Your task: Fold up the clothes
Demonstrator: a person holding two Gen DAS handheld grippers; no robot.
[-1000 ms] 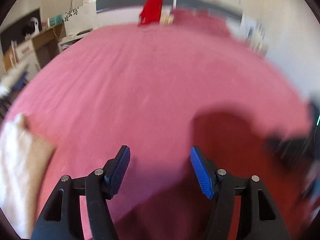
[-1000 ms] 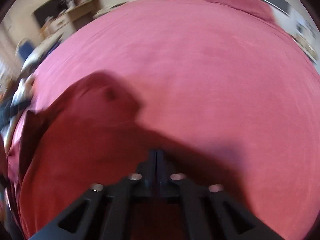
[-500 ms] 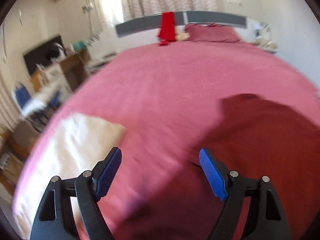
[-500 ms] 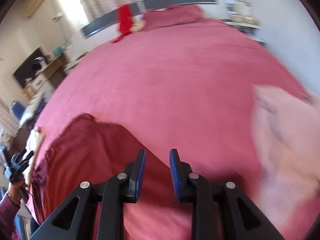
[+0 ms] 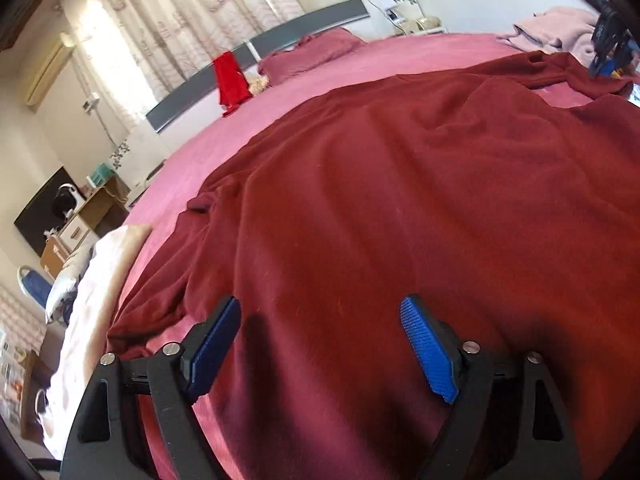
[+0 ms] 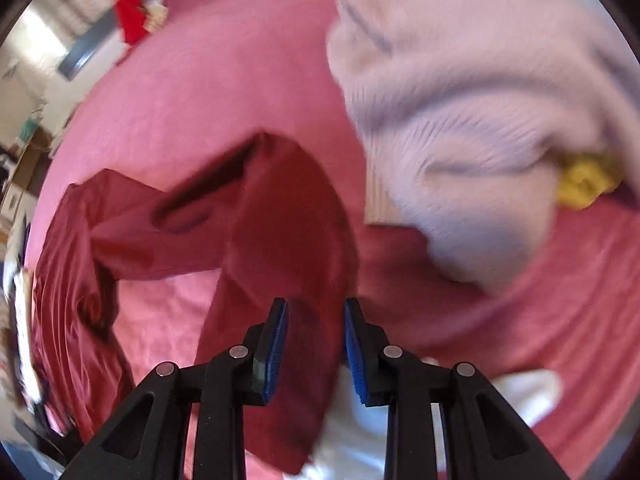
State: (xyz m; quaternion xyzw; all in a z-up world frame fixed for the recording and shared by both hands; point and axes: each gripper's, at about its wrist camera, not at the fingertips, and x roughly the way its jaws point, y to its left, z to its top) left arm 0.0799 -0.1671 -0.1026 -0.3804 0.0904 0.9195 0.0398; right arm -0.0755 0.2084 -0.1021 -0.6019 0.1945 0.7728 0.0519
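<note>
Left gripper [image 5: 320,346]: spread wide, empty, low over cloth.
Maroon garment [image 5: 400,200]: spread across pink bedsheet [image 5: 320,72], centre to 3 o'clock.
Right gripper [image 6: 316,344]: parted narrowly, gripping nothing, above maroon fold.
Pale pink sweater [image 6: 472,92]: heaped at 2 o'clock.

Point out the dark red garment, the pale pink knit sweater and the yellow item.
dark red garment [image 5: 420,200]: left wrist view, middle of spread cloth.
pale pink knit sweater [image 6: 460,120]: right wrist view, ribbed body.
yellow item [image 6: 586,180]: right wrist view, exposed part beside sweater.
</note>
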